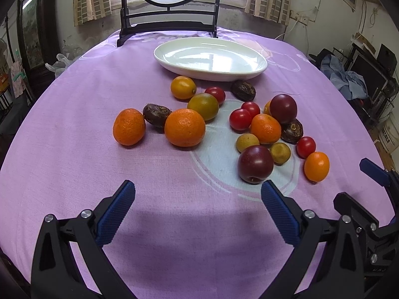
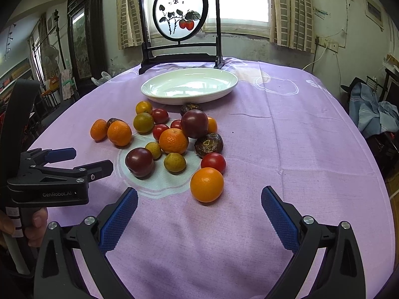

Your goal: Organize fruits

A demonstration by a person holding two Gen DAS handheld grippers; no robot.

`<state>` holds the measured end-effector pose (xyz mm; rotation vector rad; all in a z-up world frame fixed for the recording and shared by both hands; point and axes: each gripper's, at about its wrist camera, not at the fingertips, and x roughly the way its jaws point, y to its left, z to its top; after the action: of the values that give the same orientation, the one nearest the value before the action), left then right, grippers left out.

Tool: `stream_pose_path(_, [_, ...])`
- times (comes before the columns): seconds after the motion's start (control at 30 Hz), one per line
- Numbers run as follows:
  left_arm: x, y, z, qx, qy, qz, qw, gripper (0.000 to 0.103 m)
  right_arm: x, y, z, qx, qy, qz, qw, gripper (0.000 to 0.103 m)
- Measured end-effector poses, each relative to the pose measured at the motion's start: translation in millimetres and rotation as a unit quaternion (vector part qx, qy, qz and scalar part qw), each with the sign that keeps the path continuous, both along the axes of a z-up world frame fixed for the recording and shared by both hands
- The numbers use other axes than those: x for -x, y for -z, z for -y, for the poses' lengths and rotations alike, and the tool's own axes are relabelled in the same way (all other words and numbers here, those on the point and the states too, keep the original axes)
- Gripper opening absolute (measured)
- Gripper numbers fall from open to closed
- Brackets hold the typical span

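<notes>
Several loose fruits lie on a purple tablecloth [image 1: 74, 174] in front of an empty white oval plate [image 1: 174, 61] [image 2: 154, 93]: oranges [image 1: 184, 127] [image 2: 173, 141], dark plums [image 1: 255, 163] [image 2: 139, 162], cherry tomatoes [image 1: 240, 119] [image 2: 213, 162], small yellow-green fruits [image 1: 280, 152] [image 2: 174, 162] and brown wrinkled fruits [image 1: 156, 114] [image 2: 208, 144]. My left gripper [image 1: 198, 191] is open and empty, short of the fruits; the dark plum sits just beyond its right finger. My right gripper [image 2: 199, 198] is open and empty, with an orange kumquat-like fruit [image 2: 206, 184] [image 1: 316, 166] just past its fingertips.
A black-framed round painted screen [image 2: 180, 15] stands behind the plate at the table's far edge. The left gripper [image 2: 79, 162], held by a hand [image 2: 37, 226], shows at the left of the right wrist view. Furniture and clothes [image 2: 374, 114] surround the table.
</notes>
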<state>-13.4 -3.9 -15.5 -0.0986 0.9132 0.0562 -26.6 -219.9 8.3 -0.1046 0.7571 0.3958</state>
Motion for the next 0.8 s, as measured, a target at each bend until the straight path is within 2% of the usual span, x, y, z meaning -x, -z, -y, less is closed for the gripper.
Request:
stream_pose_path(0.4, [-1, 2, -1, -0.002, 0.003, -0.002, 1.0, 0.099, 0, 6, -1, 0.016, 0.001, -0.005, 1.0, 0.099])
stream_pose_path(0.67, [2, 3, -23, -0.006, 0.004, 0.007, 0.9999, 0.099, -15, 12, -3, 0.036, -0.009, -0.022, 0.999, 0.099])
stream_pose_path(0.77, [0, 7, -34, 0.003, 0.006, 0.002, 1.0, 0.099, -26, 16, -8, 0.043, -0.017, -0.035, 0.998, 0.093])
stream_pose_path(0.8, [0, 7, -37, 0.005, 0.007, 0.001, 1.0, 0.099, -30, 19, -10, 0.048, -0.02, -0.043, 0.998, 0.087])
